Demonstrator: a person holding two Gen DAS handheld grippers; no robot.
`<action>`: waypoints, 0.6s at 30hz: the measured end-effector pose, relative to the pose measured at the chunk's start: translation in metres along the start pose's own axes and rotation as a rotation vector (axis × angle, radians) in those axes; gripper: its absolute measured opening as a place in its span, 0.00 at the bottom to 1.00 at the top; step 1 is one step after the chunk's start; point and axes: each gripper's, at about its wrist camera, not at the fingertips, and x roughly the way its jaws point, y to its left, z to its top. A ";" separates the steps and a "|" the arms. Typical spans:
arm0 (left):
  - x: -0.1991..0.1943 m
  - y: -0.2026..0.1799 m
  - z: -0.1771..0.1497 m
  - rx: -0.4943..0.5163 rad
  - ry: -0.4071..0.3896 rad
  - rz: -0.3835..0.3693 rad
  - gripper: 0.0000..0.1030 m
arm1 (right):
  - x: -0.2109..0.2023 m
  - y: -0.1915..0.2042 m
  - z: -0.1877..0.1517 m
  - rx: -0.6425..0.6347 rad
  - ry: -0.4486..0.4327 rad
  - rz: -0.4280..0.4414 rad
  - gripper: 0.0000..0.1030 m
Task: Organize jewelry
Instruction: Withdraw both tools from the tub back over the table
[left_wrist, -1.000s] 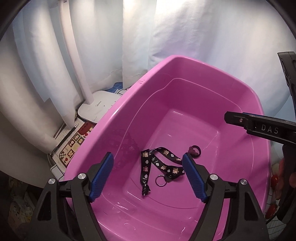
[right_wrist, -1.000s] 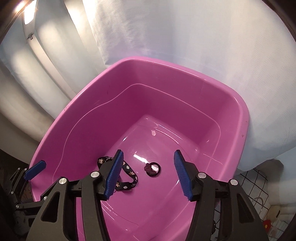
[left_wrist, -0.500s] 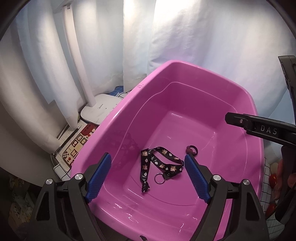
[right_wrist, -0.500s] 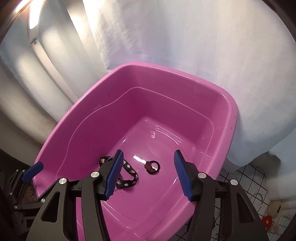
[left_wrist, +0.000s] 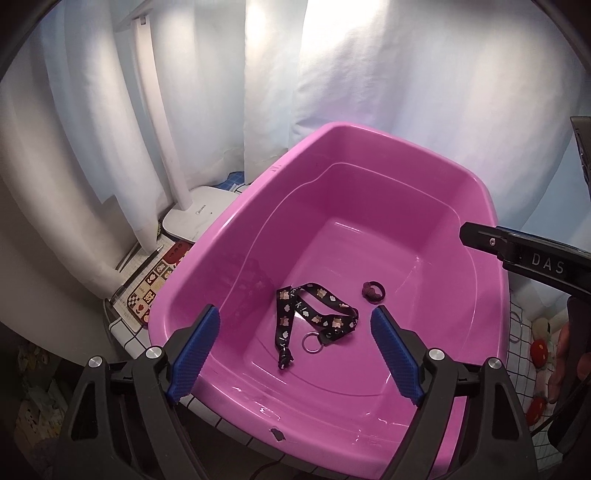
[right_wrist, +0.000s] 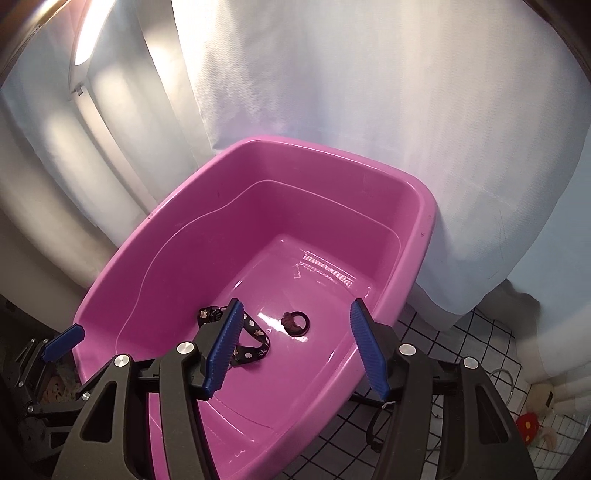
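A pink plastic tub (left_wrist: 491, 229) stands on a white grid cloth; it also shows in the right wrist view (right_wrist: 424, 206). On its floor lie a black patterned lanyard (left_wrist: 314, 317) with a metal key ring (left_wrist: 312, 338) and a small dark ring (left_wrist: 373, 291). The right wrist view shows the lanyard (right_wrist: 255, 339) partly behind a finger and the dark ring (right_wrist: 295, 322). My left gripper (left_wrist: 295, 354) is open and empty, above the tub's near rim. My right gripper (right_wrist: 295, 349) is open and empty, above the tub.
White curtains hang behind the tub. A white lamp base (left_wrist: 195, 214) and a patterned mat (left_wrist: 151, 284) with a pen sit to the tub's left. Red and cream soft toys (right_wrist: 532, 417) lie on the grid cloth at the right.
Both grippers have drawn back and up from the tub, which now looks smaller and farther. The lanyard and ring have not moved. Both grippers stay open.
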 end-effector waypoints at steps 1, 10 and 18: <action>-0.002 -0.001 -0.001 0.002 -0.001 -0.002 0.80 | -0.003 0.000 -0.002 0.000 -0.002 -0.003 0.56; -0.026 -0.013 -0.009 0.015 -0.017 -0.020 0.82 | -0.031 -0.002 -0.019 -0.018 -0.050 -0.042 0.58; -0.046 -0.028 -0.019 0.027 -0.029 -0.043 0.83 | -0.059 -0.007 -0.047 -0.015 -0.079 -0.045 0.59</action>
